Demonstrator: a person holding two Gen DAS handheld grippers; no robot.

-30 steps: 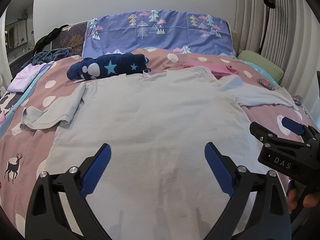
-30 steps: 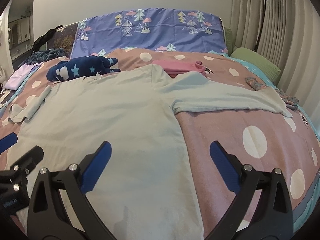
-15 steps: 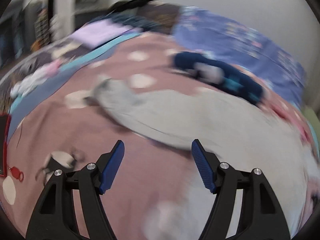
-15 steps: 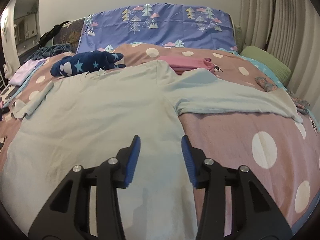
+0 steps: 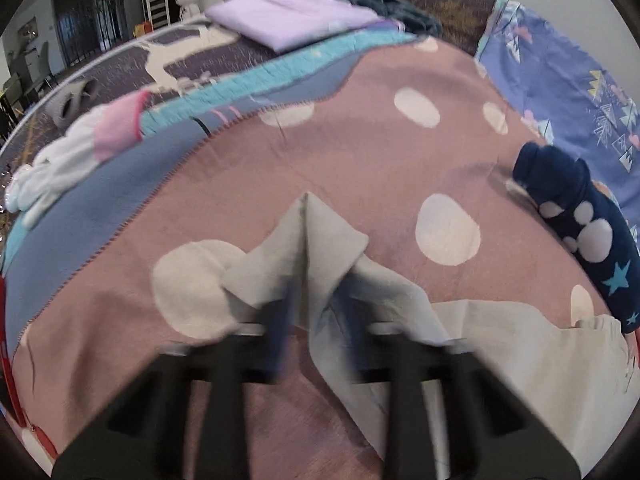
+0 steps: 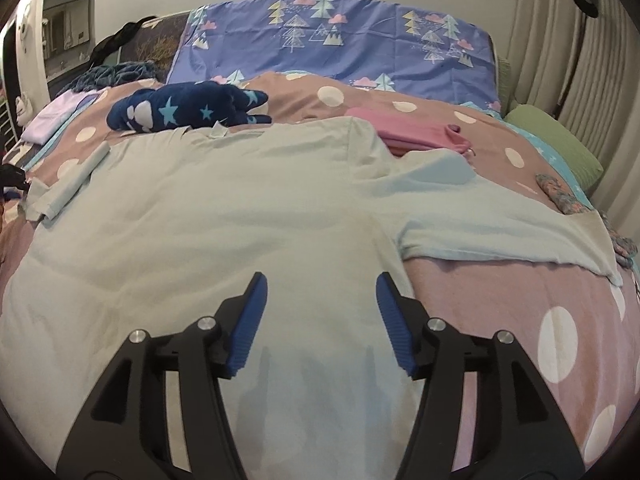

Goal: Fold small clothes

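A pale grey-green long-sleeved shirt (image 6: 224,216) lies spread flat on the pink dotted blanket (image 6: 520,312). Its right sleeve (image 6: 500,228) stretches out to the right. Its left sleeve (image 5: 320,248) is crumpled and bunched in the left wrist view. My left gripper (image 5: 316,320) is blurred by motion; its fingers stand on either side of the sleeve's fabric, partly closed, and whether they grip it is unclear. My right gripper (image 6: 320,320) is open and empty, hovering over the shirt's lower body.
A navy star-print garment (image 6: 188,110) and a folded pink garment (image 6: 416,132) lie past the shirt's collar. A folded lilac cloth (image 5: 292,20) lies at the bed's far left, white and pink clothes (image 5: 80,152) at its left edge. A green pillow (image 6: 556,148) is at the right.
My left gripper swung left from over the shirt's body to the left sleeve and narrowed around it. My right gripper narrowed, then reopened partway, staying over the shirt's body.
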